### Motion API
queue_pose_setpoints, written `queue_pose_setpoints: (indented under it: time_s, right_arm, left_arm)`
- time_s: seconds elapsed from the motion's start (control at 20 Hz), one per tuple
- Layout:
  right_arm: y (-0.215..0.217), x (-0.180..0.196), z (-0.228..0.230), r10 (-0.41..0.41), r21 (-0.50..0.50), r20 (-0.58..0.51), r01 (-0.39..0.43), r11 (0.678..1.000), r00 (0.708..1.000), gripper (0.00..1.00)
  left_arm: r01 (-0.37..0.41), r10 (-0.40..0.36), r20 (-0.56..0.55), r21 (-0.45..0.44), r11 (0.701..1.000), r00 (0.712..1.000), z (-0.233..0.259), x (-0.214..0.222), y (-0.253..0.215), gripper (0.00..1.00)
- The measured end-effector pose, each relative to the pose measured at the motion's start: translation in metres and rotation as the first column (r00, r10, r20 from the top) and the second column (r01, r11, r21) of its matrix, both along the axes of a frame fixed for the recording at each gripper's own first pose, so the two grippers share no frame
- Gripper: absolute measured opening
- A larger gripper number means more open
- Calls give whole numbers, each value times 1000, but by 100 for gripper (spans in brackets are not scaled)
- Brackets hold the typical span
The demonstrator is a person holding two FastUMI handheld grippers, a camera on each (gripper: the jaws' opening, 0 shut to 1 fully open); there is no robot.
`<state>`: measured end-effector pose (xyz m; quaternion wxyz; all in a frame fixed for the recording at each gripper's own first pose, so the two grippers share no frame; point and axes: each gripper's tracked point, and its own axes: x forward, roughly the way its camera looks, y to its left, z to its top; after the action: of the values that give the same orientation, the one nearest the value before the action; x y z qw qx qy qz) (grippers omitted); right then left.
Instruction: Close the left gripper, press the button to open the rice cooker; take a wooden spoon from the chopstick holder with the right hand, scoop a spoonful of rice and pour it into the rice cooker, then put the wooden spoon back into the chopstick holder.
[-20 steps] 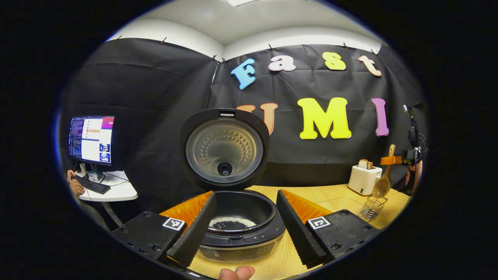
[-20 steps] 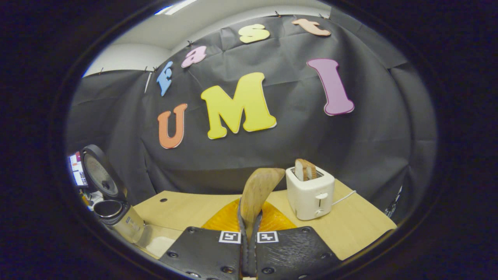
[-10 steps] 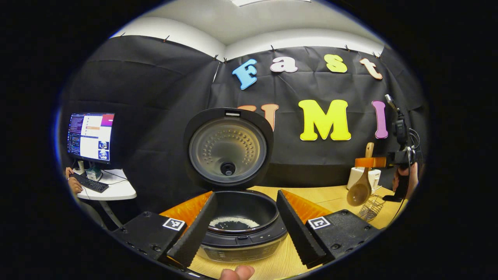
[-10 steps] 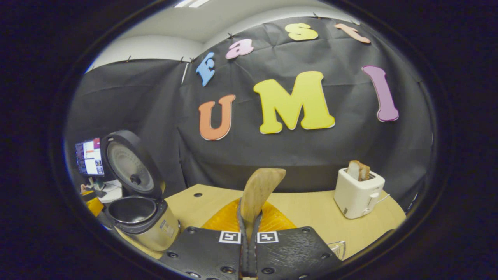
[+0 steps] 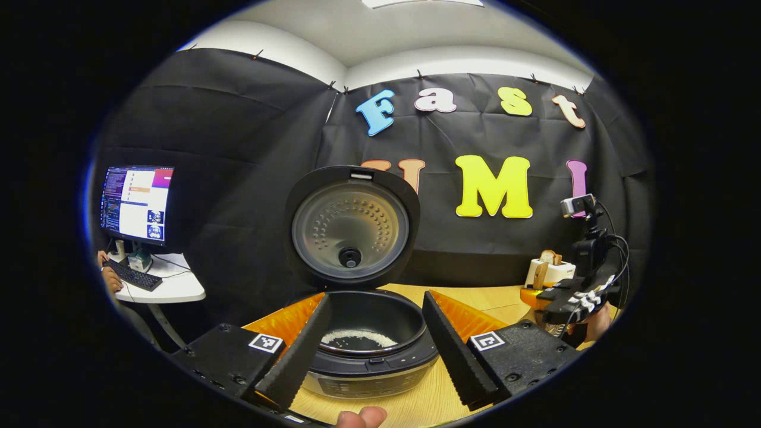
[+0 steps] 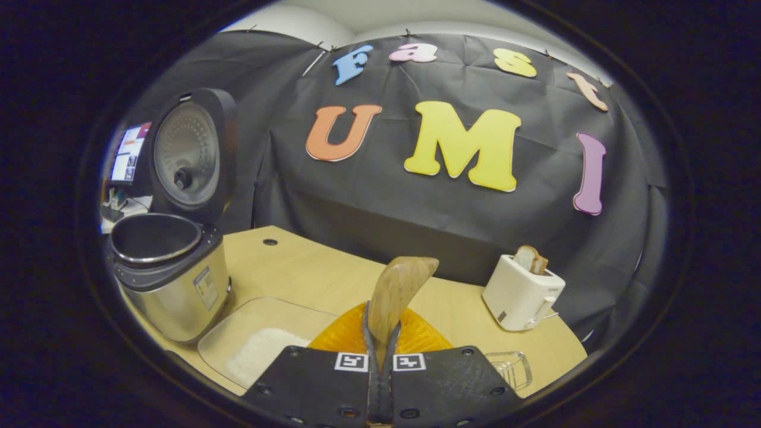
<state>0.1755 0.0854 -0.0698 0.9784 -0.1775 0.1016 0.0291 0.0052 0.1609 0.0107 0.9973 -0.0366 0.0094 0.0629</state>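
Two grippers are at work, each set for a different job. Far left in the left gripper view a monitor (image 5: pixel 138 205) stands on a small white desk (image 5: pixel 172 289) outside the booth, clear of the work. The left gripper (image 5: pixel 371 351) sits low at the near edge of the table (image 5: pixel 481 297) with its black fingers (image 5: pixel 297 351) spread wide, framing the rice cooker (image 5: pixel 368 351) without touching it. It is released and grasps nothing. I judge it is parked there because its part is done: the lid (image 5: pixel 352 226) stands upright at the far side and the pot mouth is open, with a patch of rice on its floor.

In the right gripper view the rice cooker (image 6: pixel 172 279) stands at the left of the table (image 6: pixel 309 273). Just beside it on the right lies a clear tray (image 6: pixel 255 315) holding a heap of rice (image 6: pixel 261 353), near the table's front edge. The right gripper (image 6: pixel 380 380) is clenched on the wooden spoon (image 6: pixel 395 294), both fingers pressing its handle low down, the spoon rising up and away from the camera. The firm, low hold looks meant to stop the spoon from twisting during scooping.

Bare tabletop lies between tray and toaster (image 6: pixel 523 291), so the spoon has room to swing left toward the tray; the cooker's wall and upright lid limit that side. The chopstick holder (image 6: pixel 508 368), clear and low, sits just right of the gripper, near the front edge. The toaster stands far right, well apart from the tray.
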Motion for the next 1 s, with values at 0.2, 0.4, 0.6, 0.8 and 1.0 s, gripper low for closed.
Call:
queue_pose_setpoints:
  time_s: [0.2,0.4,0.6,0.8,1.0]
  right_arm:
    - [24,-9,-11,10,91,-23,-7,996,1000,1]
    - [38,-13,-16,1,235,-61,13,972,998,0]
    - [58,-13,-18,23,382,-103,18,924,994,0]
    - [66,-10,-19,43,513,-142,37,858,989,0]
    - [58,-5,-17,54,673,-174,79,736,983,0]
  left_arm:
    - [-9,9,-7,10,1000,1000,-4,-1,5,98]
    - [-10,10,-21,0,1000,1000,-8,-1,9,98]
    - [-11,11,-31,5,1000,999,-10,-3,14,98]
    - [-41,41,-25,12,999,999,-7,-5,21,98]
    - [-36,36,-23,14,999,999,-6,-4,18,98]
